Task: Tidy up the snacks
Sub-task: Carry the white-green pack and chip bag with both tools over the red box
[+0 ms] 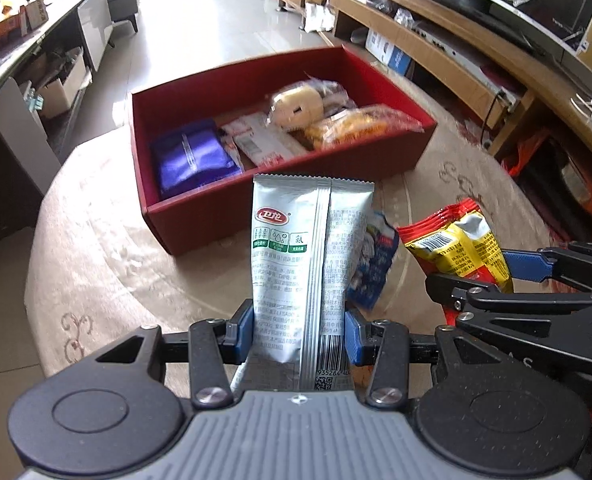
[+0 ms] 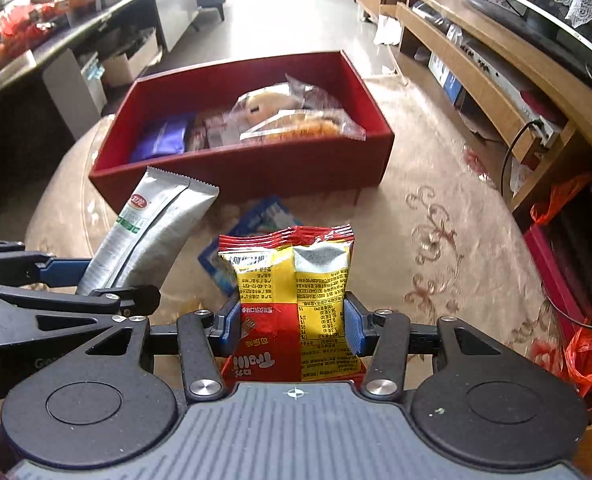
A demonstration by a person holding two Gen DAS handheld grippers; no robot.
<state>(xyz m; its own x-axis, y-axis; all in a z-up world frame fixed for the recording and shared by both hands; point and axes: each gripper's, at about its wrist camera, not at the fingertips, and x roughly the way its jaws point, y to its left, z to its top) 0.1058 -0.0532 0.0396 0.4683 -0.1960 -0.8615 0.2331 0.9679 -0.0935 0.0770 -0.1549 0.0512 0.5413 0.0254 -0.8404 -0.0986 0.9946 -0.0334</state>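
Note:
My left gripper (image 1: 299,334) is shut on a tall silver snack packet (image 1: 310,252), held upright above the table; the packet also shows in the right wrist view (image 2: 152,226). My right gripper (image 2: 292,326) is shut on a red and yellow snack packet (image 2: 292,280), which also shows in the left wrist view (image 1: 458,246). A red box (image 1: 296,178) stands ahead of both grippers and holds a purple packet (image 1: 192,158), a white and red packet (image 1: 256,140) and clear bags of pastries (image 1: 328,114). A blue packet (image 2: 252,236) lies on the table between grippers and box.
The round table carries a beige patterned cloth (image 2: 428,208). A wooden TV stand (image 1: 476,52) runs along the right. A dark counter with boxes (image 1: 20,36) stands at the left. Orange plastic bags (image 2: 588,364) lie at the right by the table.

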